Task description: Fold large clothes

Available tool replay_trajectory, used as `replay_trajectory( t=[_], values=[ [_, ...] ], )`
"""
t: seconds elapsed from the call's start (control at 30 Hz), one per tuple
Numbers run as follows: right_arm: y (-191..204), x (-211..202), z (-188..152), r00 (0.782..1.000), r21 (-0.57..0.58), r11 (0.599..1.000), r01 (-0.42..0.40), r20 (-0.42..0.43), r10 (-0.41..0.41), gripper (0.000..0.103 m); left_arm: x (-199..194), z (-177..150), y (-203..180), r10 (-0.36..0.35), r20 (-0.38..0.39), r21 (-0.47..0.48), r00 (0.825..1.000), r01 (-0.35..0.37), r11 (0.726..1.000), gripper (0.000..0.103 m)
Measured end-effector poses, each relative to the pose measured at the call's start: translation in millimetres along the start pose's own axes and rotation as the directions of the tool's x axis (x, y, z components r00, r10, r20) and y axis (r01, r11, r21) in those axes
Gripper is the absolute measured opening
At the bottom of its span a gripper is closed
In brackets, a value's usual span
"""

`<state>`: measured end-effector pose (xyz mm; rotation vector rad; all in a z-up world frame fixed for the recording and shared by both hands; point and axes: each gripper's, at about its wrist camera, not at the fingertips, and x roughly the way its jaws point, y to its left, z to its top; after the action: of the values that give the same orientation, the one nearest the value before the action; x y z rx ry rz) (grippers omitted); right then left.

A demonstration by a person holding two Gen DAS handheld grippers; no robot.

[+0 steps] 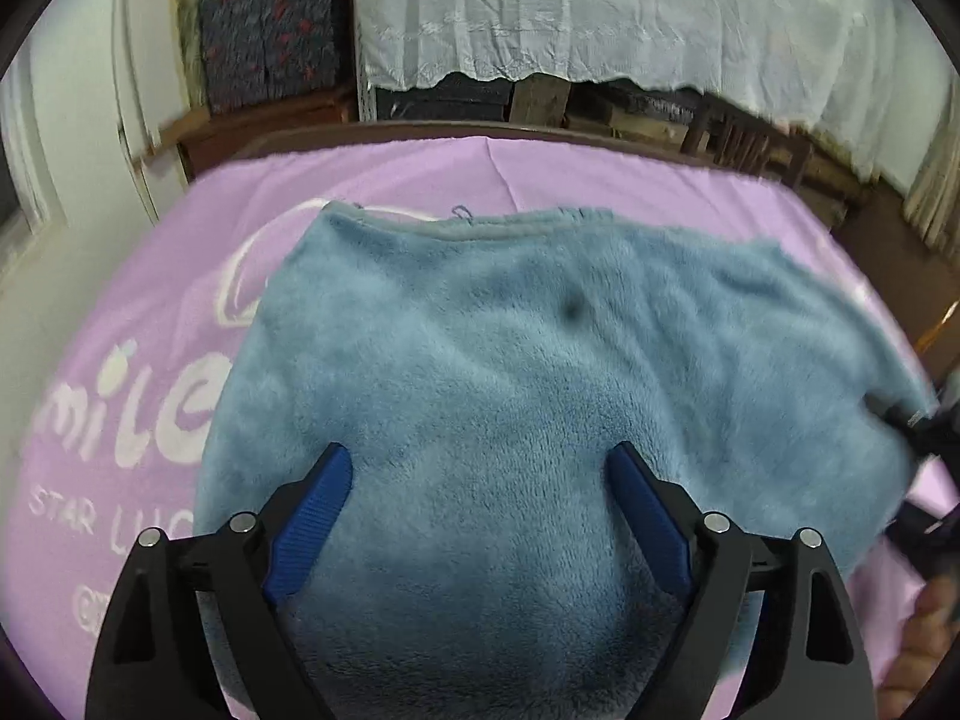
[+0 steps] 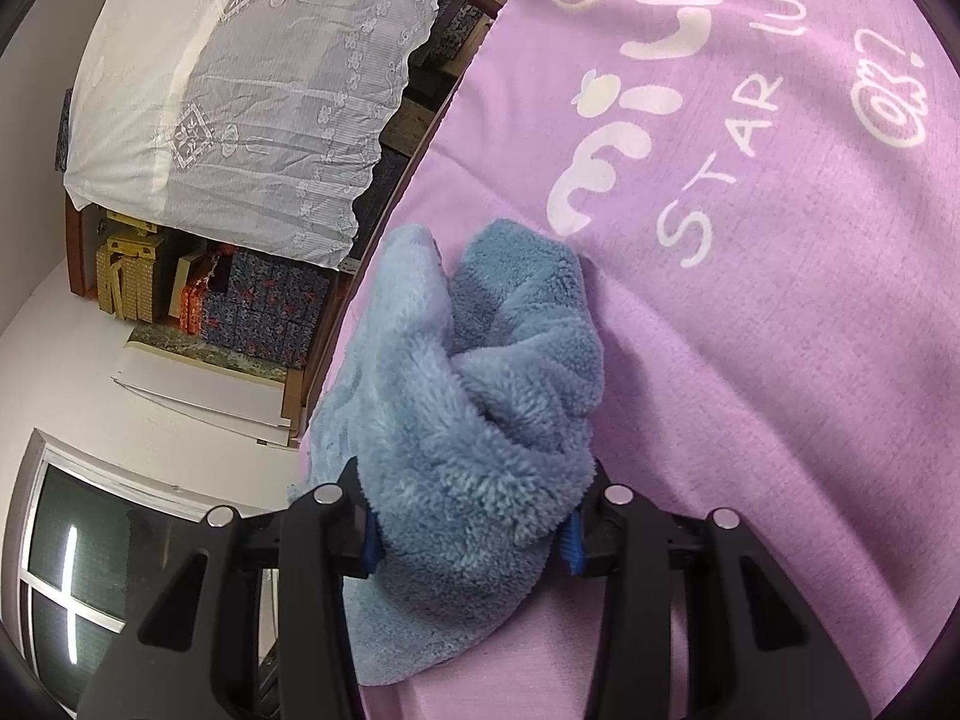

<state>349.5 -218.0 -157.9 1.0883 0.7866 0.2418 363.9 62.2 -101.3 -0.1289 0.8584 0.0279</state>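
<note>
Fleece garment (image 1: 510, 372), blue and fluffy, is lying spread over a lilac sheet (image 1: 150, 276) w/ white lettering on a table. Left gripper (image 1: 477, 474) is hovering above the garment's near part, blue-padded jaws standing wide apart w/ nothing between the pads; fabric is showing below them, not pinched.

Left wrist view is showing the whole cloth laid out, its hem running along the far side, plus a dark spot near the middle. At the far right edge of that view the other tool is appearing, blurred, at the cloth's right side, and part of a person's hand (image 1: 924, 630) is peeking in at the bottom right.

Right wrist view is giving what the left can't: right gripper (image 2: 468, 516) is clamping a thick bunch of the blue fleece (image 2: 480, 408), jaws partly closed, pads pressing both sides of the wad. Bunched cloth is rising in two humps ahead of the fingers. Beyond the table edge, a white lace cover (image 2: 240, 90) is draping over shelves, and a window (image 2: 78, 570) is showing at lower left.
</note>
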Motion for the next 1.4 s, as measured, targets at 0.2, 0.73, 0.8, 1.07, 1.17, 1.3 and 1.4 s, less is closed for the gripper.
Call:
replay_trajectory(
  t=[0.2, 0.73, 0.8, 1.07, 1.17, 1.3, 1.4],
  values=[
    [3, 0, -1, 1.0, -0.019, 1.0, 0.02, 0.004, -0.019, 0.04, -36, 12, 40, 0.006, 0.062, -0.075, 0.998, -0.001, 0.997, 0.088],
    [22, -3, -6, 0.994, -0.164, 0.982, 0.098, 0.072, -0.087, 0.039, 8, -7, 83, -0.007, -0.048, -0.102, 0.999, 0.002, 0.995, 0.095],
    [26, -4, -8, 0.991, -0.188, 0.976, 0.113, 0.089, -0.098, 0.039, 8, -6, 86, -0.016, -0.053, -0.108, 0.998, 0.01, 0.994, 0.095],
    [73, -14, -32, 0.958, -0.364, 0.9, 0.239, 0.24, -0.157, 0.036, -13, 3, 109, -0.047, -0.016, -0.171, 0.999, 0.043, 0.984, 0.094],
    [94, -16, -43, 0.946, -0.41, 0.872, 0.267, 0.283, -0.157, 0.034, -24, 8, 124, -0.052, 0.017, -0.201, 0.998, 0.055, 0.978, 0.093],
    [126, -15, -57, 0.937, -0.472, 0.832, 0.291, 0.314, -0.15, 0.034, -35, 13, 139, -0.05, 0.047, -0.234, 0.998, 0.059, 0.971, 0.093],
    [152, -13, -72, 0.933, -0.527, 0.792, 0.307, 0.331, -0.142, 0.033, -41, 17, 149, -0.037, 0.069, -0.249, 0.997, 0.053, 0.967, 0.093]
  ],
)
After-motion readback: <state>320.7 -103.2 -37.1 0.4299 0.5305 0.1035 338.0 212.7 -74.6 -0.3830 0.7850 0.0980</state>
